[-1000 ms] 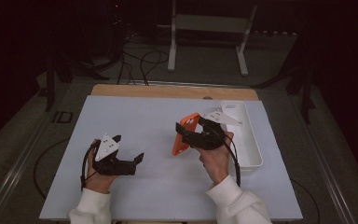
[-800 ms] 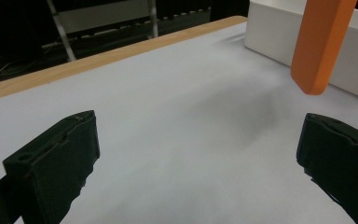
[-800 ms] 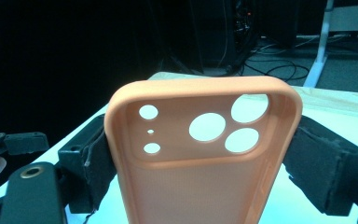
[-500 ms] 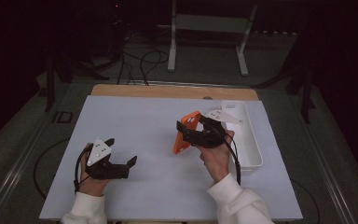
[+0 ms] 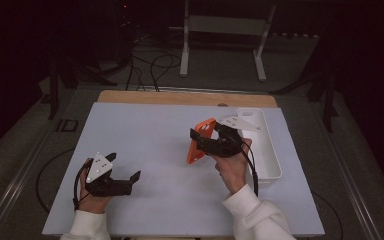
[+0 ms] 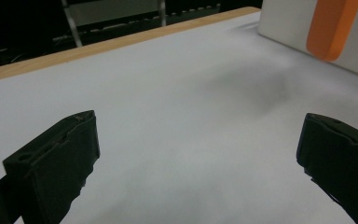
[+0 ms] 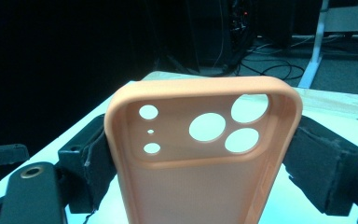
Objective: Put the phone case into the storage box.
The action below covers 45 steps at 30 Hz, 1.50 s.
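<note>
An orange phone case (image 5: 199, 142) with camera cut-outs is held upright above the white table top, just left of the white tray (image 5: 269, 156). My right gripper (image 5: 202, 141) is shut on it, one jaw on each long side. In the right gripper view the case (image 7: 200, 191) stands between the pads (image 7: 318, 161), inner side facing the camera. My left gripper (image 5: 124, 167) rests low near the front left of the table, open and holding nothing. In the left gripper view its jaws stand wide apart over bare white surface, with the case (image 6: 332, 25) hanging far off at the upper right.
The white tray (image 6: 293, 21) lies lengthwise along the table's right side. A wooden strip (image 5: 185, 97) borders the table's far edge. Behind it are a white stand (image 5: 222, 30) and cables (image 5: 152, 62) on the dark floor.
My left gripper has drawn back toward the near edge and slightly left, still open. The right gripper holds the case in almost the same place.
</note>
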{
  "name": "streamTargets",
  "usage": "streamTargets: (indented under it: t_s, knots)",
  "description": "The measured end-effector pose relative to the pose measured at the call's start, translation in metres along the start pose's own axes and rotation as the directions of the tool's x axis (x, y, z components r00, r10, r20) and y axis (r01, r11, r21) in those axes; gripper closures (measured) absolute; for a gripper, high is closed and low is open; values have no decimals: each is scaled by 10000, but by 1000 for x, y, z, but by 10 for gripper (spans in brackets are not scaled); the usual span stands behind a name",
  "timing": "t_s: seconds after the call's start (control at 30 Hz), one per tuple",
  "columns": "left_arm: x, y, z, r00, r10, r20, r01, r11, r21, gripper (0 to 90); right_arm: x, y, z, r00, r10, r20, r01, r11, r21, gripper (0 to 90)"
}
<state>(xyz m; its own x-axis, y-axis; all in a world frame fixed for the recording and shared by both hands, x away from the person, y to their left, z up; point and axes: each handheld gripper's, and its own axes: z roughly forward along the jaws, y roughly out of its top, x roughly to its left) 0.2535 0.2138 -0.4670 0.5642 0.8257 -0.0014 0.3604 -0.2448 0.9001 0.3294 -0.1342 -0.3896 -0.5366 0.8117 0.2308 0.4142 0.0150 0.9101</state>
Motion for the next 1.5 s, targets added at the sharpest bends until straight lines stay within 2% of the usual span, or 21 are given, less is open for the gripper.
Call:
streamTargets:
  t_s: [0.17,0.5,1.07,1.5]
  knots:
    - [2,-6,-4,9996,-134,-242,131,9998,-145,0,0,2,1,10000,-75,-9,75,10000,25,163]
    - [6,-18,-10,9987,-306,-397,298,9994,-185,0,2,5,4,9998,-213,56,213,9998,60,162]
    - [6,-28,-12,9988,-86,-476,85,10000,-37,0,-3,8,10,9995,-206,224,205,9998,21,163]
    - [8,-33,-15,9985,-126,-535,122,9999,-74,0,-7,13,14,9992,-196,336,199,9998,-90,163]
